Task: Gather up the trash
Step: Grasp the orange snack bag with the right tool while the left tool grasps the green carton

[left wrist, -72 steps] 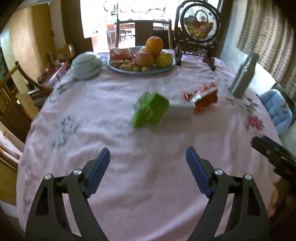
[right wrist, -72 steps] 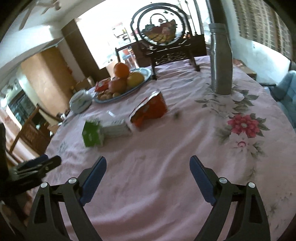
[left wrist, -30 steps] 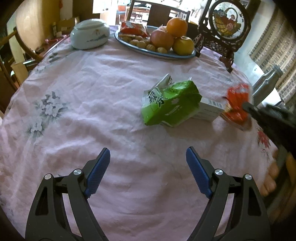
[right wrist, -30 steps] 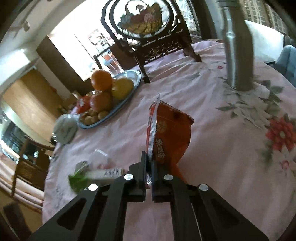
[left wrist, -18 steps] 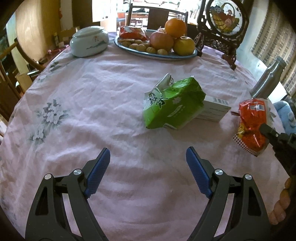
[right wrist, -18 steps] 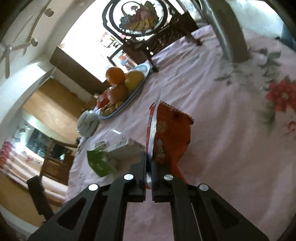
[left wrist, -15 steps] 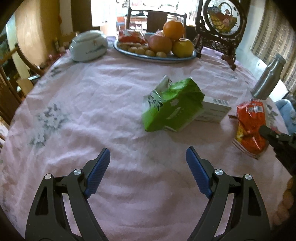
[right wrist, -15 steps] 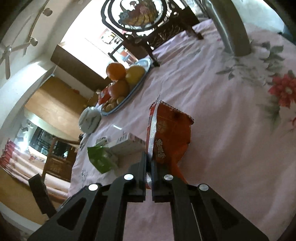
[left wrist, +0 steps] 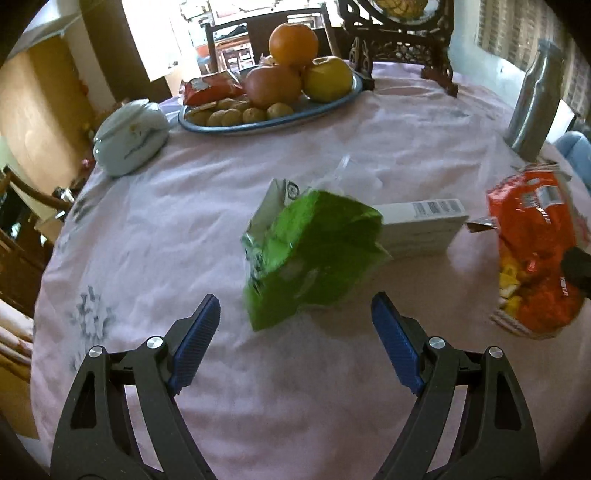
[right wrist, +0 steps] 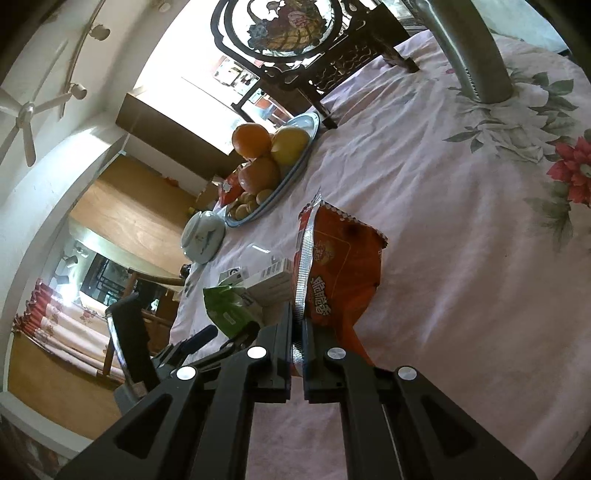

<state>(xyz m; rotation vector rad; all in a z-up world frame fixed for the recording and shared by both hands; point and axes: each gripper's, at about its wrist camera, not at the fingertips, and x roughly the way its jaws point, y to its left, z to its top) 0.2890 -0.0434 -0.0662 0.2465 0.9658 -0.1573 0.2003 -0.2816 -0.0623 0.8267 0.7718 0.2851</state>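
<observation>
Light source: daylight through the doorway (left wrist: 173,33) behind the table, blown out to white in both views.
Glare: pale sheen on the pink tablecloth (left wrist: 406,122) near the metal bottle (left wrist: 533,107).
Shadows: soft, falling toward the camera under the green bag (left wrist: 314,254).
Blur: the green bag is smeared; the orange snack bag (right wrist: 343,280) is sharp.
Distortion: strong fisheye bending, black corners.

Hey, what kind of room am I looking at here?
Most likely a home dining room. A round table under a pink floral tablecloth carries a fruit plate, wooden chairs stand around it, and a ceiling fan hangs overhead.
</observation>
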